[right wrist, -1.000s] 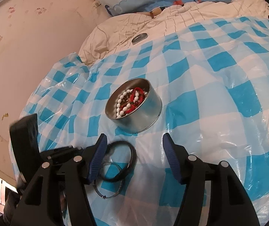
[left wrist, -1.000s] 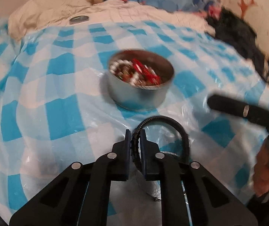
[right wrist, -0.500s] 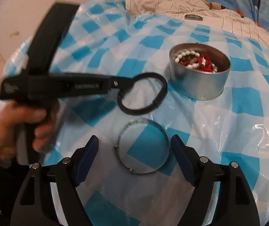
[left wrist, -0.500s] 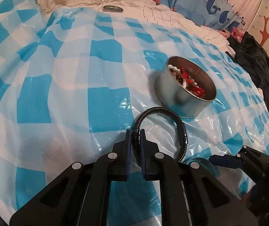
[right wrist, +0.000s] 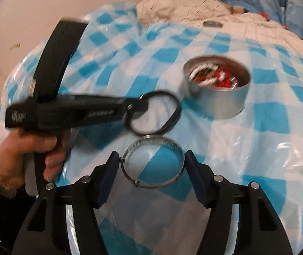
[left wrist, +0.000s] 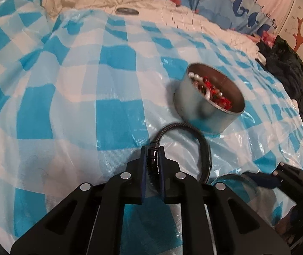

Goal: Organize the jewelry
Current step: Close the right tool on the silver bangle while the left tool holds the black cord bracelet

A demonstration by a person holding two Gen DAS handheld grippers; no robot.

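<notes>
My left gripper (left wrist: 152, 159) is shut on a black cord bracelet (left wrist: 202, 142), whose loop hangs free above the sheet, just short of the round metal tin (left wrist: 209, 104). The tin holds white and red beaded pieces. From the right wrist view a person's hand (right wrist: 24, 153) holds the left gripper (right wrist: 138, 106), with the black bracelet (right wrist: 173, 114) left of the tin (right wrist: 217, 102). My right gripper (right wrist: 151, 161) straddles a thin silver bangle (right wrist: 153, 137) lying flat on the sheet. Its jaws are closing, with a pad close beside each edge of the bangle.
A blue and white checked plastic sheet (left wrist: 66, 97) covers the bed. A small metal disc (left wrist: 127, 11) lies on the white quilt behind it. Dark clothes (left wrist: 285, 68) are piled at the right edge. A pale wall (right wrist: 24, 10) stands to the left.
My right gripper has swung over the silver bangle and now has it between narrower jaws. The left gripper kept its hold on the black bracelet and shifted left of the tin.
</notes>
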